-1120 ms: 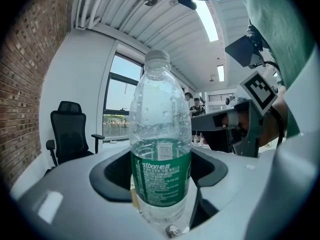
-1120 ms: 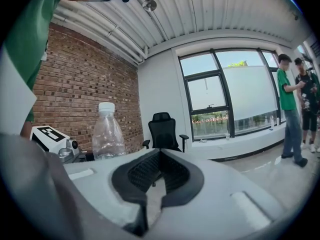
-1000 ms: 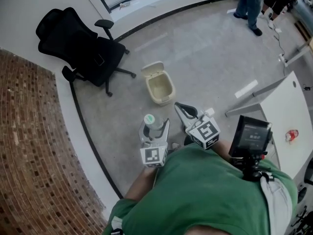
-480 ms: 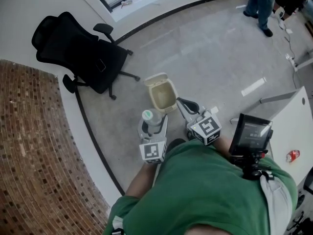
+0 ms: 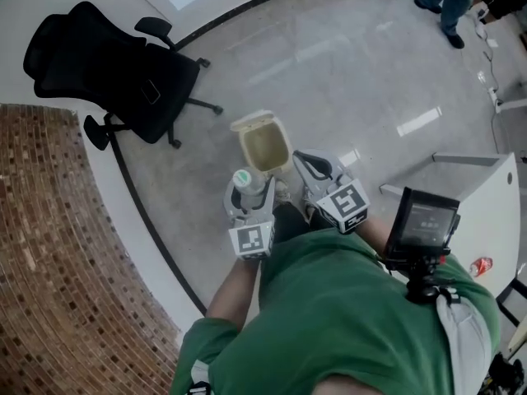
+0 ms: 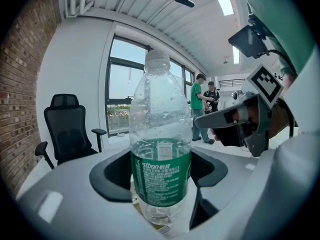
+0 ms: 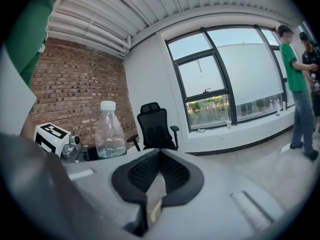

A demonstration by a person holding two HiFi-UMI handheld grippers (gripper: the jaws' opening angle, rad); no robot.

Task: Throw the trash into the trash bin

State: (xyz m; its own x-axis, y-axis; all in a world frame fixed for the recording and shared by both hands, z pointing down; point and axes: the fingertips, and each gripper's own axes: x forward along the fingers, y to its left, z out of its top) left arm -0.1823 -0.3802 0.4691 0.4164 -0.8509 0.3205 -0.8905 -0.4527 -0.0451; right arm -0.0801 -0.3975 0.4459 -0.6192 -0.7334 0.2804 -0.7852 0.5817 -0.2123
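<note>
Note the left tool [image 6: 160, 170] clamped round the lower body of a clear plastic bottle [image 6: 161, 129], green label at the pads, cap on, held upright. Note the right tool [image 7: 159, 181] closed, pinching a thin pale scrap [image 7: 154, 196], probably paper or wrapper; cannot confirm the material. Place both on the person's side of the trash bin [image 5: 265, 142]: bottle just short of the bin's near rim, right tool at the bin's near right corner, neither over the mouth. Record the bin standing on the floor, lid tipped back, mouth open; black office chair [image 5: 107, 64] well beyond the bin's far left. Judge the step as the last carry to the bin, with no release begun. To do it well: bring each tool squarely over the bin's mouth before opening, lower close to the rim, and tip the bottle neck-down to avoid striking the rim and bouncing out. Release one item at a time. Expect the light scrap to cling to a pad or drift past the bin, so open wide and low inside the mouth. Avoid knocking the raised lid shut.
</note>
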